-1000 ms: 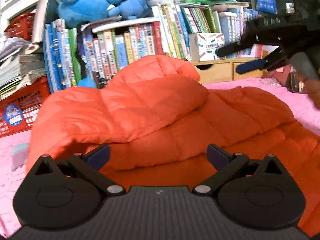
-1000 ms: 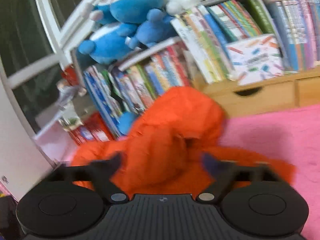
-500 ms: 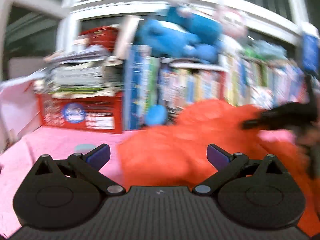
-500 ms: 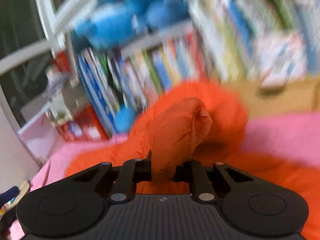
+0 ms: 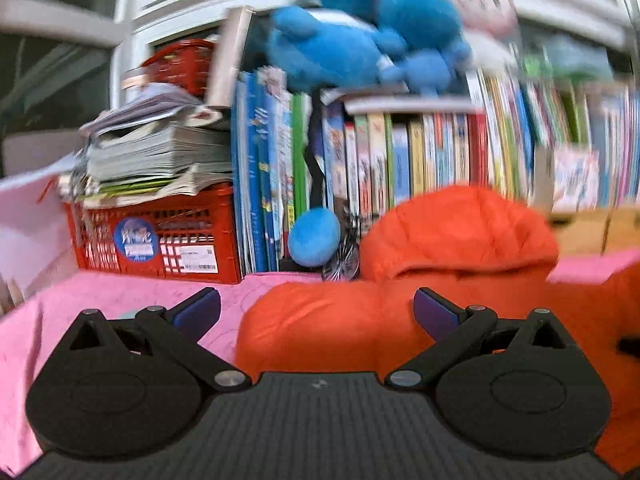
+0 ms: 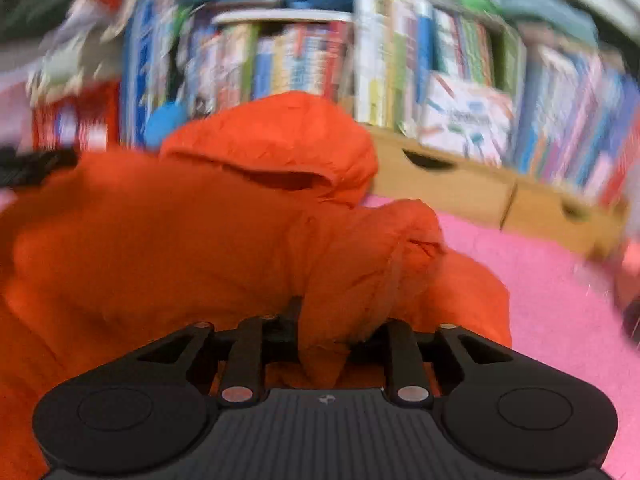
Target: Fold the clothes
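Only the right wrist view shows the right gripper [image 6: 340, 336] pinching the orange jacket [image 6: 200, 240].

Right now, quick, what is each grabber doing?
Left gripper: open, holding nothing.
Right gripper: its jaws have just been opening slightly, but it is closed on a bunched fold of the puffy orange hooded jacket.

My right gripper [image 6: 340, 336] was matt black ribbed plastic with small shiny metal pins. The orange jacket [image 6: 224, 216] looked a puffy, quilted cloth with slight sheen — the pink cover [image 6: 532, 280] beneath was soft and fuzzy.
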The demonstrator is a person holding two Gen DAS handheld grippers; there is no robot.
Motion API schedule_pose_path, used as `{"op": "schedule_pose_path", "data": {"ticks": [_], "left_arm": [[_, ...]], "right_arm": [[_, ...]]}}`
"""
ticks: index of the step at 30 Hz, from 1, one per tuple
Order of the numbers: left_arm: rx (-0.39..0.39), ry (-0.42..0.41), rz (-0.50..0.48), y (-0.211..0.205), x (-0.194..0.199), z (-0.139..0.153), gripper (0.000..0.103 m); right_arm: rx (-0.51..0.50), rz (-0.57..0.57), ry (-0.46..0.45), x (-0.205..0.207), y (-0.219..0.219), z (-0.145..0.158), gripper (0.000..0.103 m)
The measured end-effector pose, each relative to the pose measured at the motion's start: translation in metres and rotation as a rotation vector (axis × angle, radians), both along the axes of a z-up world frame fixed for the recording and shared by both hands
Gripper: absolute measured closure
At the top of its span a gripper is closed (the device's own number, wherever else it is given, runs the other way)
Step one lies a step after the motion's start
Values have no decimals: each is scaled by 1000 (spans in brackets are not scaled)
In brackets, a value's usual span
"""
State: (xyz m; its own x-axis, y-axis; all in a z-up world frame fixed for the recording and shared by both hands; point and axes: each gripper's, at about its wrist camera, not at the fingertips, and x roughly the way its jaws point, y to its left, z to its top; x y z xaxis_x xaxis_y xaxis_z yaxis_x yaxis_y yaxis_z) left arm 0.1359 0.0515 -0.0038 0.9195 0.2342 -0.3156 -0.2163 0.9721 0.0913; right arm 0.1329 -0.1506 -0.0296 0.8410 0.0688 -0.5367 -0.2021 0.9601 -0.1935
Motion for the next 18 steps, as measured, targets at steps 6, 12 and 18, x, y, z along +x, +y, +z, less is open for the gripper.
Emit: {"op": "schedule_pose_path", "data": {"ticks": [6,12,18], "left_arm": [[5,114,-3,5,23,-17,0],[-49,161,-12,13,29,-20,0],[-65,183,-2,17,32,-21,0]], "right_arm": [[-188,31,-51,-10,17,2,48],[-142,41,-231,-45,14,54,3],[46,142,-260,-9,53,75,2]]}}
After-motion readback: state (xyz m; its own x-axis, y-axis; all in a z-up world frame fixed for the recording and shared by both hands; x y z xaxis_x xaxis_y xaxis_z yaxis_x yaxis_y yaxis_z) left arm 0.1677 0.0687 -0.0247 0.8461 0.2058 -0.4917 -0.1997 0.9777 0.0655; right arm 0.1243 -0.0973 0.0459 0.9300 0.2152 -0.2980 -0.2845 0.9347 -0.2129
